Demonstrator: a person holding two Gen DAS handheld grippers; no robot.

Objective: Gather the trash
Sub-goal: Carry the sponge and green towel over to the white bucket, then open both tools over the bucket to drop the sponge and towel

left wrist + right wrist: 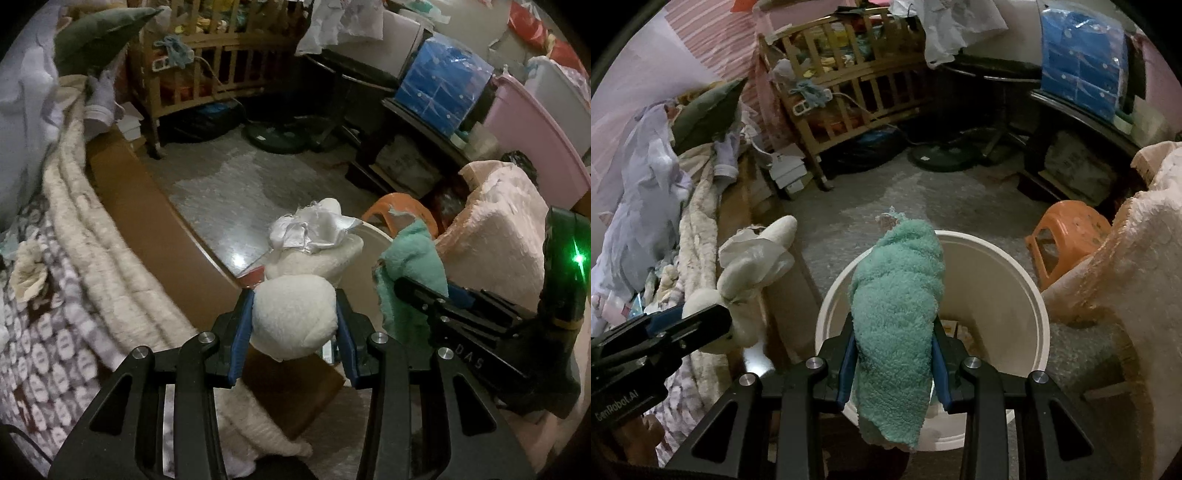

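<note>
My left gripper is shut on a cream plush toy with a crumpled white plastic piece on its far end. In the right wrist view the same toy hangs left of the bucket, beside the bed. My right gripper is shut on a rolled teal fuzzy cloth, which hangs over the open mouth of a white bucket. The bucket's rim shows behind the toy in the left wrist view, with the teal cloth to its right. Some boxes lie at the bucket's bottom.
A bed with a cream blanket runs along the left. A pink fuzzy blanket is draped at the right, an orange stool beside it. A wooden crib, a fan base and dark shelving stand beyond the grey floor.
</note>
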